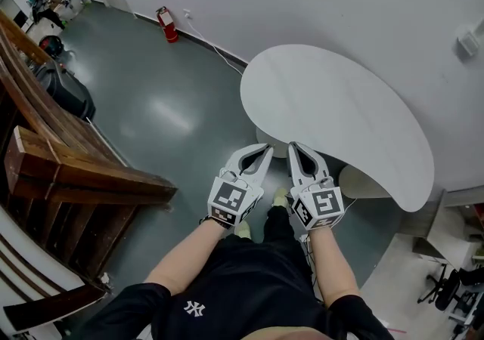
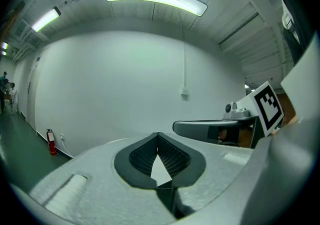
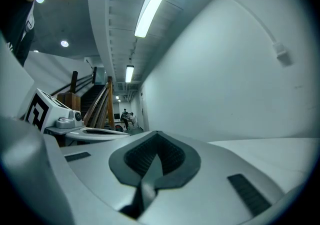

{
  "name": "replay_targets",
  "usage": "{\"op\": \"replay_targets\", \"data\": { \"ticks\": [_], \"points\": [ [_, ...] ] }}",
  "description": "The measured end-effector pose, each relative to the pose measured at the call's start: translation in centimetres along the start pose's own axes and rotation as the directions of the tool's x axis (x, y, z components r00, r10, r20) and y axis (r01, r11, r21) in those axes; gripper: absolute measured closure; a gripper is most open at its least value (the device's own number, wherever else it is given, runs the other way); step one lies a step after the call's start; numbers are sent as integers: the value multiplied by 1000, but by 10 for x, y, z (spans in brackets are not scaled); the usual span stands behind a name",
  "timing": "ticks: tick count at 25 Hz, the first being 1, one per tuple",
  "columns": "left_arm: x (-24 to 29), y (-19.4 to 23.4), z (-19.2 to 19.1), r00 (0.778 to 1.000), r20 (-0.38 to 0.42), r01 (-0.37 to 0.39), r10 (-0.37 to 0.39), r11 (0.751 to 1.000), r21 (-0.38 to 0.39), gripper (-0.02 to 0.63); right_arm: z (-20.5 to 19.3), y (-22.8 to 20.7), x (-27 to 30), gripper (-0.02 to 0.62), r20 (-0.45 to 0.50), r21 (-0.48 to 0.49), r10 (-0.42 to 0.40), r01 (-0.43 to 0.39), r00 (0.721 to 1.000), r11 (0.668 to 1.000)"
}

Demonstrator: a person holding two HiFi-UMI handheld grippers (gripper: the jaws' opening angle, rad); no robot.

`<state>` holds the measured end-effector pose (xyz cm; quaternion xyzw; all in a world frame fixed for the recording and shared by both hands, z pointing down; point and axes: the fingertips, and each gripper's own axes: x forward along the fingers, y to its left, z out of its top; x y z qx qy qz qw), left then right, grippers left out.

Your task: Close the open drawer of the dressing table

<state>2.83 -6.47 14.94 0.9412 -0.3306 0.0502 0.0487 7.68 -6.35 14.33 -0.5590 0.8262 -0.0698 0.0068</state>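
Well left of the counter (image 1: 340, 104) there's a wooden stair rail (image 1: 83, 172), and an extinguisher (image 1: 167, 24) by the far wall. Left tongs (image 1: 265, 149) are pinched tip to tip, holding nothing. Right tongs (image 1: 293, 146) are the same, and both hover at the counter's near edge. The drawer? It's hidden under that white top: out or pushed home, I can't tell, and this stance fits either. Nothing I can see stands between tongs and counter.
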Motion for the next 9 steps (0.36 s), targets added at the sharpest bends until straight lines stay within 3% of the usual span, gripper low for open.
{"op": "replay_targets", "data": {
  "ticks": [9],
  "points": [
    [-14, 8, 7, 1000, 9, -23, 23, 1000, 5, 595, 5, 13, 3, 580, 4, 8, 9, -9, 1000, 1000]
  ]
}}
